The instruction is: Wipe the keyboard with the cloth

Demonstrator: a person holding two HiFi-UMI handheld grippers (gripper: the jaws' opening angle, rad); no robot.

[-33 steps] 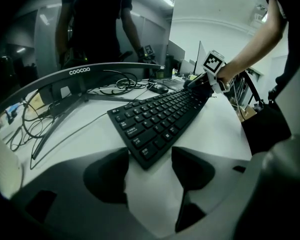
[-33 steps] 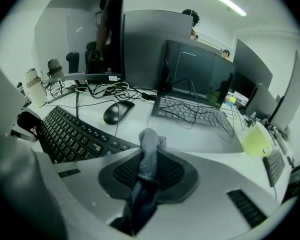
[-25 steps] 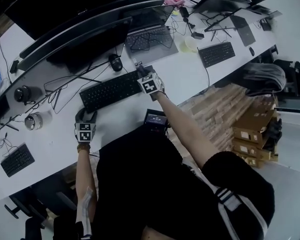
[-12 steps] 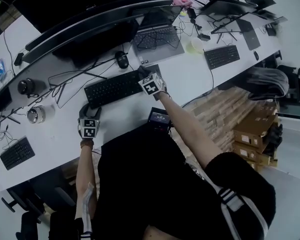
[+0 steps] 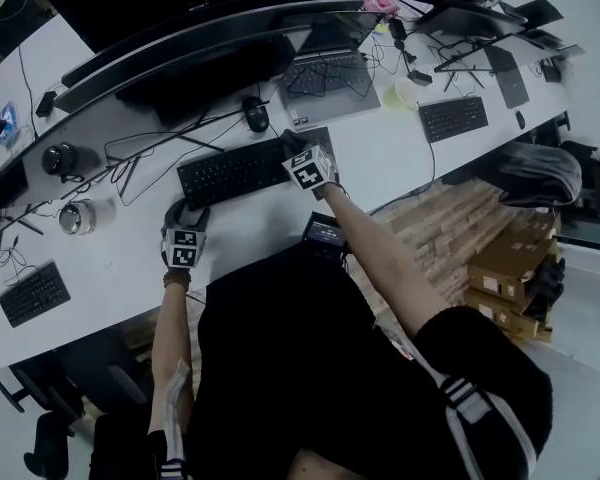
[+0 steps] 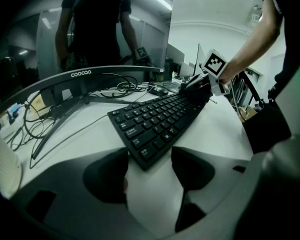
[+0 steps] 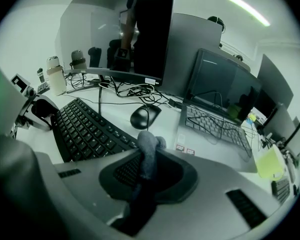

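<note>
Head view: high above the person, facing steeply down at the white desk (image 5: 380,158); distant, with both arms in frame.
Left gripper view: low and close at the left end of the keyboard (image 6: 155,124), facing along it.
Right gripper view: low at its right end, facing the monitor (image 7: 152,34).
Shared: the keyboard, in all three views.

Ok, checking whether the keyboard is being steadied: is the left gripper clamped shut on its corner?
No: the left gripper has its jaws apart, a gap showing between the keyboard corner and one jaw.
</note>
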